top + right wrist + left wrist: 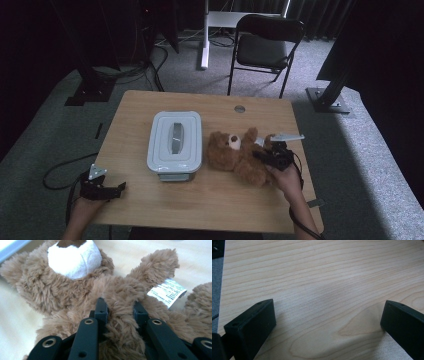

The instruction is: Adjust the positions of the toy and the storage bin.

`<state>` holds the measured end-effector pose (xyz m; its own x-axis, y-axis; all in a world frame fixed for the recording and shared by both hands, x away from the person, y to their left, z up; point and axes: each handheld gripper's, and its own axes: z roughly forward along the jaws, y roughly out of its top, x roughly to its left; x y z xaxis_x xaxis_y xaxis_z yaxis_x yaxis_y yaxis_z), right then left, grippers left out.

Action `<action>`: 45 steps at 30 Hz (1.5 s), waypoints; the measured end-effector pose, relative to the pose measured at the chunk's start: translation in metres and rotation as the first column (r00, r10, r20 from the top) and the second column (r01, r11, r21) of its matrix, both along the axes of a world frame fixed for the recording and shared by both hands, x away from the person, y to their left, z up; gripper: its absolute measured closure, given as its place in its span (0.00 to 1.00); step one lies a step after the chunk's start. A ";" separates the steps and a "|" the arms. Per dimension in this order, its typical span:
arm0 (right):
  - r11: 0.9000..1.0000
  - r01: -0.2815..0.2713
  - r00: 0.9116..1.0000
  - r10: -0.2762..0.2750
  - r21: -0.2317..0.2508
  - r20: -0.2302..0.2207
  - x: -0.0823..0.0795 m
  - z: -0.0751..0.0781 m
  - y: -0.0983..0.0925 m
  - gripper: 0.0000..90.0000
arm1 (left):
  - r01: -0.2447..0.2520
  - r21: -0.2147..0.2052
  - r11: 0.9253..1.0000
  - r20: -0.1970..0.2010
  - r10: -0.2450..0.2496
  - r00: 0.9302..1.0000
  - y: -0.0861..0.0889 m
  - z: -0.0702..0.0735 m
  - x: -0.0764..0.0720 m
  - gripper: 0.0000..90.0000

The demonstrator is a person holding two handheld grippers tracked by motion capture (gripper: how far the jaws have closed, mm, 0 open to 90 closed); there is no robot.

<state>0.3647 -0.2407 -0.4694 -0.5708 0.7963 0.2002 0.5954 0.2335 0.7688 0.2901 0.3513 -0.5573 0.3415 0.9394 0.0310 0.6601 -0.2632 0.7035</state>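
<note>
The left gripper [107, 190] rests at the near left corner of the wooden table [210, 200], its jaws wide apart with bare wood grain between them and nothing in their path. Ahead and to the right of them stands one pale grey lidded box [175, 142], its lid on, a handle recess along the top. Just beside the box lies one brown teddy bear [82, 290] on its back, white muzzle up, a white label [167, 292] at its side. The right gripper [120, 308] has its jaws pinched into the fur of the bear's belly, a tuft squeezed between them. One black folding chair [265, 45] stands beyond the table.
</note>
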 end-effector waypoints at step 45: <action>0.985 0.144 0.986 -0.152 -0.100 -0.075 -0.006 -0.027 -0.031 0.80 | 0.001 0.000 1.000 0.001 -0.001 1.000 0.000 0.000 0.000 0.01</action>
